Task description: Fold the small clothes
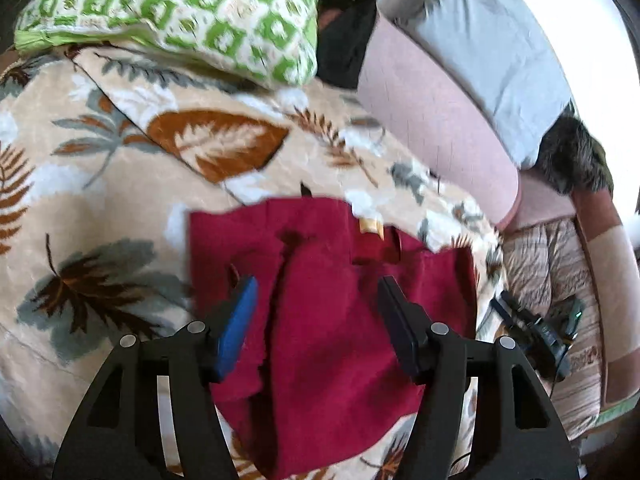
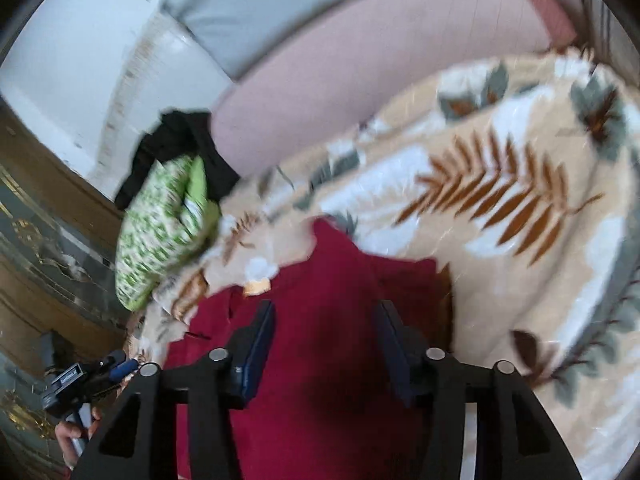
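Observation:
A dark red garment lies spread flat on a leaf-patterned blanket, with a tan label at its far edge. My left gripper hovers over the garment's middle, jaws apart, and no cloth is pinched between the blue pad and the dark one. In the right wrist view the same garment and its label lie under my right gripper, which is also open with nothing held. This view is blurred.
A green-and-white patterned pillow and dark clothing lie at the blanket's far side. Pink and grey cushions line the right. The right gripper's body shows beyond the garment's right edge. A hand shows at lower left.

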